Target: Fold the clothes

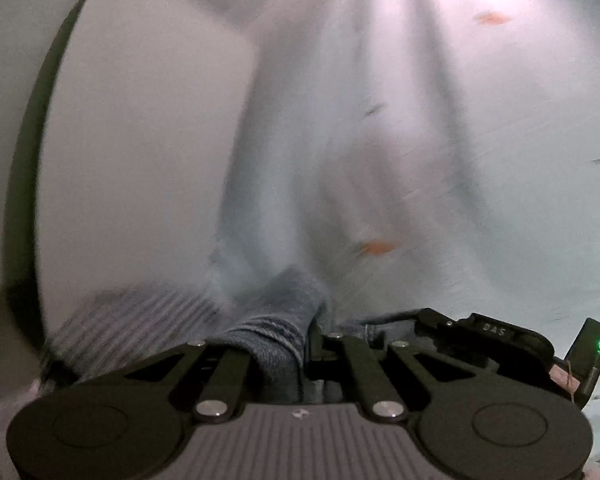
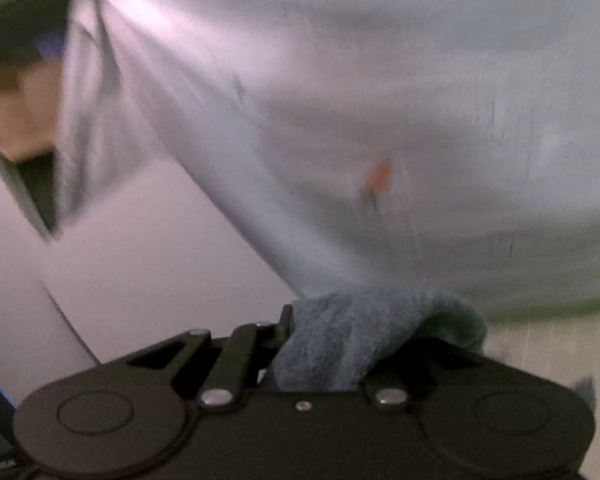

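A pale blue garment (image 1: 380,140) with small orange marks and a ribbed blue hem fills most of the left wrist view, blurred by motion. My left gripper (image 1: 312,336) is shut on its bunched ribbed hem, and the cloth stretches away from the jaws. In the right wrist view the same garment (image 2: 380,120) hangs taut across the frame. My right gripper (image 2: 340,344) is shut on another fold of the ribbed hem, which drapes over and hides the fingertips.
A white table top (image 1: 140,160) with a dark edge (image 1: 24,160) lies at the left in the left wrist view. The right wrist view shows the white surface (image 2: 120,280) lower left and a brown object (image 2: 20,112) at the far left.
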Demonstrator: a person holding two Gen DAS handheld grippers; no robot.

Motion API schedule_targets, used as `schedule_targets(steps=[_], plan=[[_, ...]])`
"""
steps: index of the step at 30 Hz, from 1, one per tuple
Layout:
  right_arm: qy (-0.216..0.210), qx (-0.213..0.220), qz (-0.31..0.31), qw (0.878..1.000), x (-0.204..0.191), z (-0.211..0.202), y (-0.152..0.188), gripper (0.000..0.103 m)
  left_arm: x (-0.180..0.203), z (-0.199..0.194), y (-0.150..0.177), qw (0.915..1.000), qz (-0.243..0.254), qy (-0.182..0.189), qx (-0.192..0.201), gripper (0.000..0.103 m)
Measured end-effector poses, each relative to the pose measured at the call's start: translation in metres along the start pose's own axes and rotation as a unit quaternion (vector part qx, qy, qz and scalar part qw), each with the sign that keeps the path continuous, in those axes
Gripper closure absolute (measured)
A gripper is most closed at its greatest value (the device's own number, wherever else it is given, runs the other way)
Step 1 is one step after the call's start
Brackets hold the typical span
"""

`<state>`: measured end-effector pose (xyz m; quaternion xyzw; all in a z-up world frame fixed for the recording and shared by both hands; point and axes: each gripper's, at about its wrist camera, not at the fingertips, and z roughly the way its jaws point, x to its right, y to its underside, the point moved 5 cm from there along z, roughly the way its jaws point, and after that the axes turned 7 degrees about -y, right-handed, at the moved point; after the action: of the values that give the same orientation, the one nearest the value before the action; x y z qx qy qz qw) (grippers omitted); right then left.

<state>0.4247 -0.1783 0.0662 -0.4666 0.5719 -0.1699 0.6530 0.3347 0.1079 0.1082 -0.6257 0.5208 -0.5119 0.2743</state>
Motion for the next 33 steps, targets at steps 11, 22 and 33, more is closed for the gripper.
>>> schedule_targets(steps=[11, 22, 33], plan=[[-0.007, 0.13, -0.105, 0.986, -0.032, -0.224, -0.102, 0.093, 0.168, -0.095, 0.06, 0.9852, 0.04, 0.166, -0.016, 0.098], [0.325, -0.039, -0.05, 0.944, 0.151, -0.395, -0.019, 0.042, 0.274, -0.114, 0.255, 0.9432, 0.113, 0.171, -0.262, 0.08], [0.455, -0.134, 0.112, 0.873, 0.238, -0.529, 0.156, 0.028, 0.216, -0.123, 0.336, 0.9243, 0.102, 0.046, -0.365, 0.073]])
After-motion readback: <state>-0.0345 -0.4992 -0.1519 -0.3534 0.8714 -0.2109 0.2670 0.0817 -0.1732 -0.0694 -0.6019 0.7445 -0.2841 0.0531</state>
